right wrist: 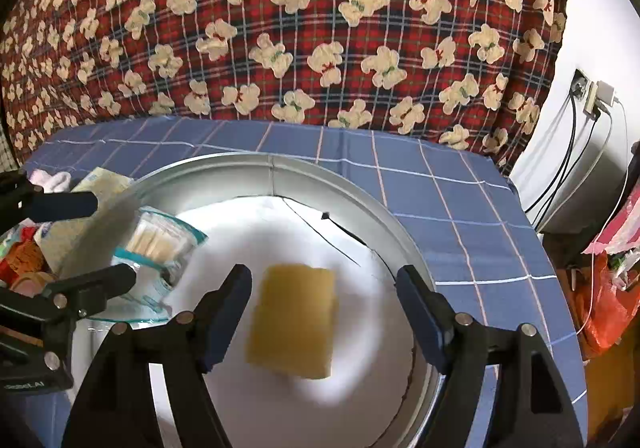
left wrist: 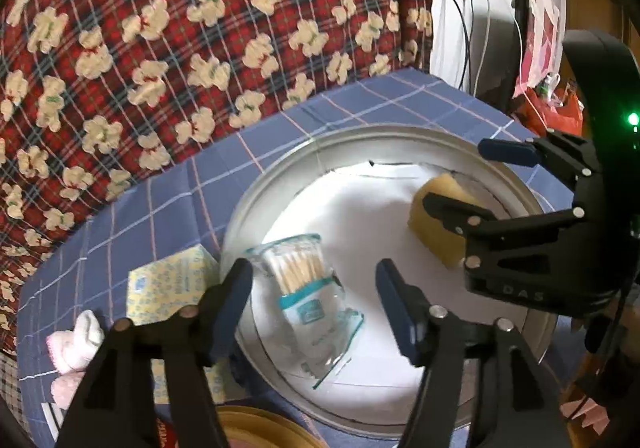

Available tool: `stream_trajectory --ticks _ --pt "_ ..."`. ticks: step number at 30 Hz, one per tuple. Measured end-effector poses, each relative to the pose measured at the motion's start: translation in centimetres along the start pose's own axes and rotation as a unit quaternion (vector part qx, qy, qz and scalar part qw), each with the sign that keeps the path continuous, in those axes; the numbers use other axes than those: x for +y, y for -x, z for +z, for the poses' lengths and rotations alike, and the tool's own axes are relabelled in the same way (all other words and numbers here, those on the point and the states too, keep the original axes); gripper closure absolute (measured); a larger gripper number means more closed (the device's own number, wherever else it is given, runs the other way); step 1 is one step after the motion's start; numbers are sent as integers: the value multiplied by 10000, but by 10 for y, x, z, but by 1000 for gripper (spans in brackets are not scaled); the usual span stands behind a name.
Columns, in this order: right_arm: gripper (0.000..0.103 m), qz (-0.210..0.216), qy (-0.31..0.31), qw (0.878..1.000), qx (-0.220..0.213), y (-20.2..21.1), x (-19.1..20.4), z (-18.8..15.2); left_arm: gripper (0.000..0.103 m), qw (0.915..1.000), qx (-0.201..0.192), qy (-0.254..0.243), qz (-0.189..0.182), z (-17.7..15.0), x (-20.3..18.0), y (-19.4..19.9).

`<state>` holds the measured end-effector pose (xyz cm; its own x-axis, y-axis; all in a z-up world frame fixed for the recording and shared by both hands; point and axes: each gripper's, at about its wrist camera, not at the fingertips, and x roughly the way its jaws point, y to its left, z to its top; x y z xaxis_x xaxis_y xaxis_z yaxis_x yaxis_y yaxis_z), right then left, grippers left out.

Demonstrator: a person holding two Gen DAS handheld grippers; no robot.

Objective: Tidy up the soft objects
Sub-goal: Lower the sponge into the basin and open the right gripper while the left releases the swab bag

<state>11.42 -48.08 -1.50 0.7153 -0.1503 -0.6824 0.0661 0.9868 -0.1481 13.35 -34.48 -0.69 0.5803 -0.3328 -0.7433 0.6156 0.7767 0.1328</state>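
Our left hand-held gripper [left wrist: 316, 304] and right hand-held gripper [right wrist: 324, 312] are standing released, grasping nothing; the clear zip bag of cotton swabs [left wrist: 306, 288] and yellow rectangular sponge [right wrist: 294, 320] are lying in the round metal tray [right wrist: 248, 175]. Next, we are probably needing the pink fluffy socks [left wrist: 74, 344].

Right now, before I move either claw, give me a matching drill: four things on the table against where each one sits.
Things:
1. sponge
2. bag of cotton swabs
3. yellow patterned packet
4. pink and white plush

Places:
A. on the blue cloth, against the tray's outer rim
B. in the tray, below the open right claw
C. near the cloth's edge, beyond the packet
D. in the tray, below the open left claw

Pairs: 1-B, 2-D, 3-A, 4-C
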Motion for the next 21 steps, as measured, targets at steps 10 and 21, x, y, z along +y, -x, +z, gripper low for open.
stream_trajectory --ticks 10,21 --pt "25 -22 -163 9993 -341 23 3 -2 18 9988 -379 300 64 -10 15 27" --pt "18 115 -217 9962 -830 58 33 -4 12 9944 -686 737 329 -37 38 53"
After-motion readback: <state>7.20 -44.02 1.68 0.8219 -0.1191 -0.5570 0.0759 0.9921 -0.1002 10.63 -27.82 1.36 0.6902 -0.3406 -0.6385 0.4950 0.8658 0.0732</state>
